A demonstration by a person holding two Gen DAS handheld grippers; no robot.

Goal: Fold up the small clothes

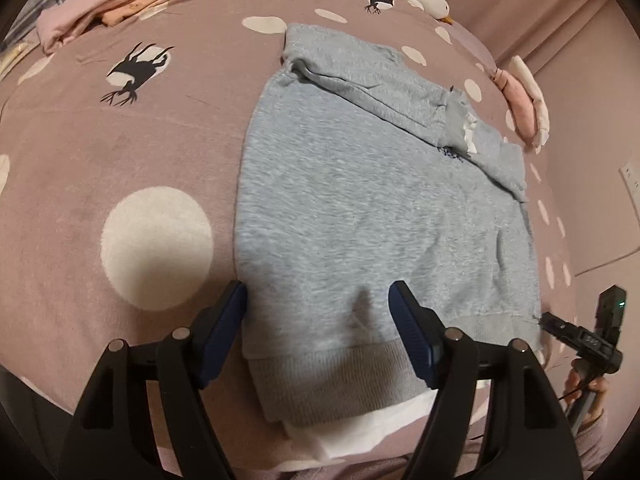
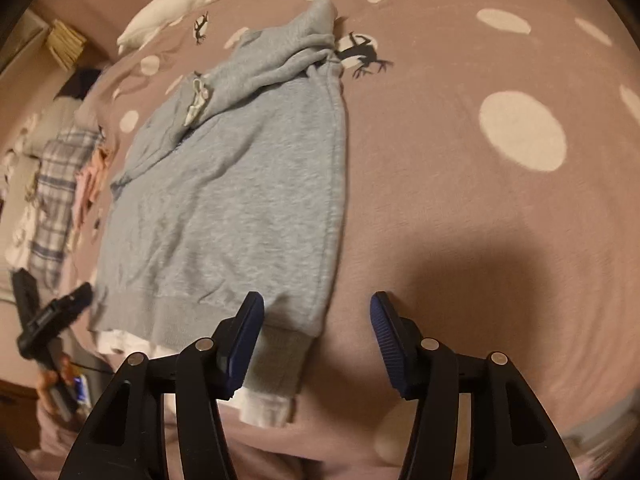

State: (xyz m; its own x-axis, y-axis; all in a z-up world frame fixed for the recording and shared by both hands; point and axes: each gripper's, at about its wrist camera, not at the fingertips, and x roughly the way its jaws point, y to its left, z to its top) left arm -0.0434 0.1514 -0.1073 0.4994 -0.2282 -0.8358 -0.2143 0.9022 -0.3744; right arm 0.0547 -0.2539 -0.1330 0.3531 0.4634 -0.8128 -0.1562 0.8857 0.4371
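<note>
Small grey fleece sweatshirt (image 1: pixel 372 216) lies flat on mauve spotted bed cover (image 1: pixel 120 152), sleeves already folded across top. Left gripper (image 1: pixel 318 334) and right gripper (image 2: pixel 316 336) hover at ribbed hem w/ jaws spread, holding nothing. Likely next: pinch both hem corners, fold up toward collar.

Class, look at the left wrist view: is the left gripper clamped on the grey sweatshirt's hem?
No: the left gripper stands open above the grey sweatshirt, its blue pads apart and pinching no cloth.
</note>
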